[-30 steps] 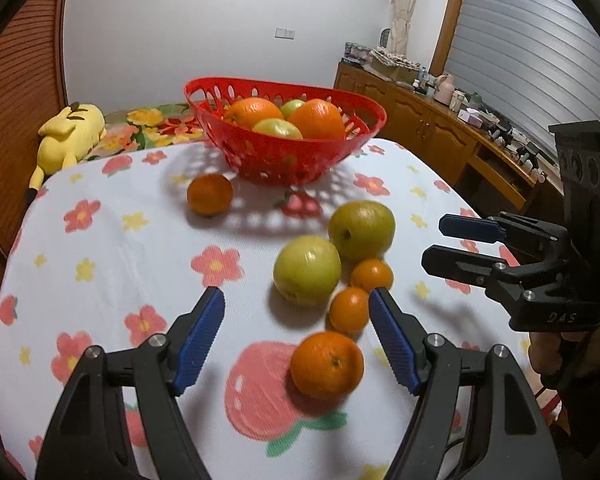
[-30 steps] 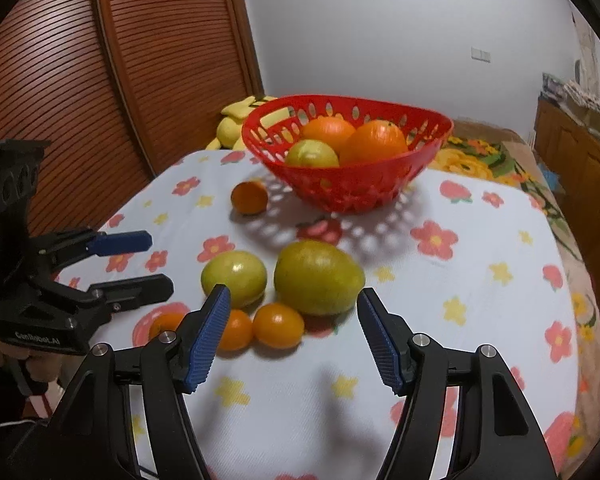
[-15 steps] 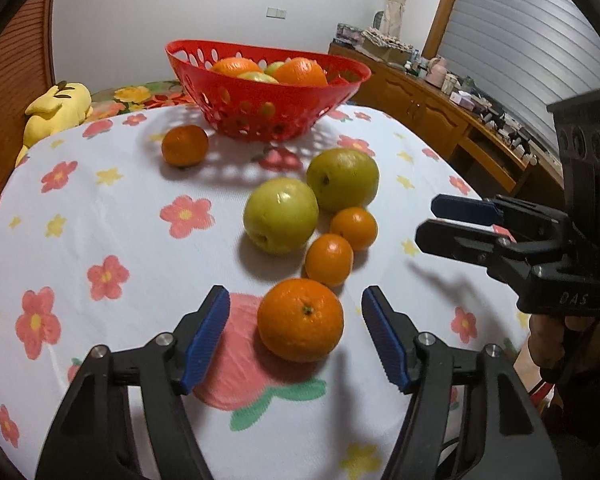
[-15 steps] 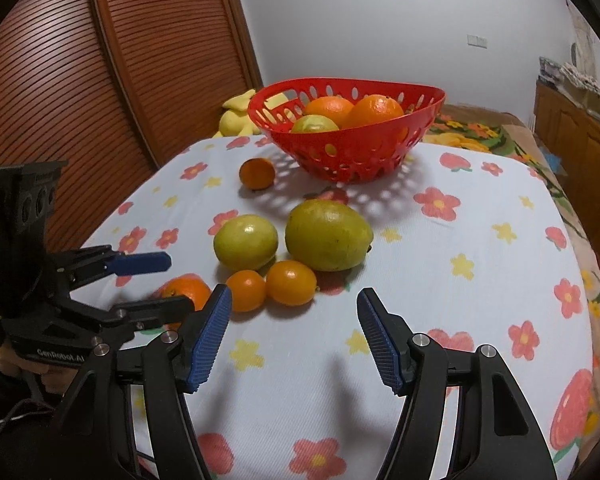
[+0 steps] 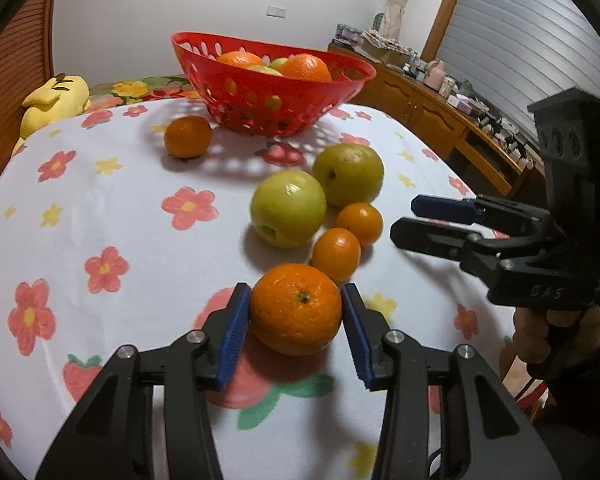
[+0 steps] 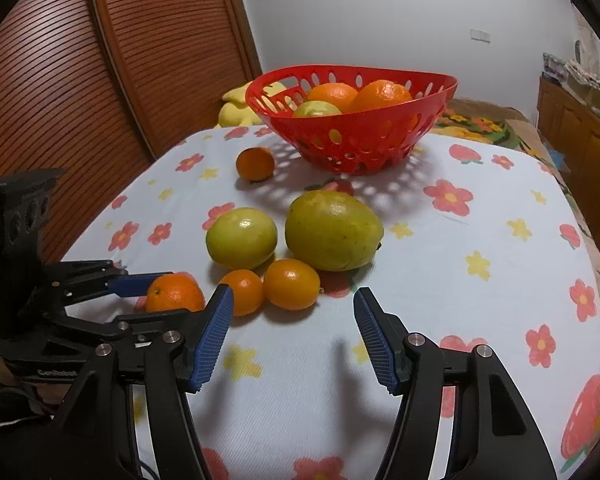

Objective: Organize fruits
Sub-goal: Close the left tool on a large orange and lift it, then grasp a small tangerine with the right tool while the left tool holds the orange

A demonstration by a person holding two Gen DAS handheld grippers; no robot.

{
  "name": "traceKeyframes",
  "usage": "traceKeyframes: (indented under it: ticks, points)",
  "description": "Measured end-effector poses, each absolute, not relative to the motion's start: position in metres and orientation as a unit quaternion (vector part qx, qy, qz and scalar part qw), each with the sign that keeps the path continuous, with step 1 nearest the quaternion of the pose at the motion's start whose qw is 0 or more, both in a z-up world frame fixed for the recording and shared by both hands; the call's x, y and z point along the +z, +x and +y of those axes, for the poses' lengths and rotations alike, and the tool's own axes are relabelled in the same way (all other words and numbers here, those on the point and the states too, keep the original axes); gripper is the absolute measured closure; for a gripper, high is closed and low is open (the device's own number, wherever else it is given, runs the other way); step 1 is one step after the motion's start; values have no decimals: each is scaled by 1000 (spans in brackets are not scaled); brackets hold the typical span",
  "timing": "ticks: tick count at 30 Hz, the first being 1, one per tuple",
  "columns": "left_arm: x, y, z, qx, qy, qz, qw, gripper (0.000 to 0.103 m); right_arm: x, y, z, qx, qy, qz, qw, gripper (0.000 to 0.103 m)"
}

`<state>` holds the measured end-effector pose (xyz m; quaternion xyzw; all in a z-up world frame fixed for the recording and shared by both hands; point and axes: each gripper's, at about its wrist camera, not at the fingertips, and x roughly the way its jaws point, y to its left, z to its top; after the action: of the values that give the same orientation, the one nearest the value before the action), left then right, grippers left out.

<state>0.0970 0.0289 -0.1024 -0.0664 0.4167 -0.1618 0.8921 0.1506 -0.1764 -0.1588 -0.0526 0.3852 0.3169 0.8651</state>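
Note:
A red basket [image 5: 276, 104] holding oranges and green fruit stands at the back of the table; it also shows in the right wrist view [image 6: 356, 136]. My left gripper [image 5: 296, 312] has its blue pads closed against both sides of a large orange [image 5: 296, 308] resting on the cloth. The same orange [image 6: 175, 294] shows between the left gripper's fingers in the right wrist view. My right gripper [image 6: 292, 324] is open and empty, just short of two small oranges [image 6: 292, 284]. Two green fruits [image 6: 242, 238] lie behind them. One small orange [image 6: 255, 164] sits alone near the basket.
The table carries a white cloth [image 6: 480, 240] with flower and strawberry prints. A yellow plush toy [image 5: 56, 100] lies beyond the far left edge. A wooden sideboard [image 5: 440, 116] with clutter runs along the right. A brown slatted door [image 6: 100, 60] is at left.
My left gripper has moved forward around the large orange and closed its pads onto it. My right gripper has come lower and closer to the small oranges, still open.

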Motion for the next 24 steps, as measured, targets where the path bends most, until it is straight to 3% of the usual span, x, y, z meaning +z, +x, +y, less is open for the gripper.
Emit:
traceKeyframes:
  ticks: [24]
  points:
    - [-92, 94, 43, -150, -74, 398, 902, 59, -176, 174, -166, 316, -23, 411, 855, 54]
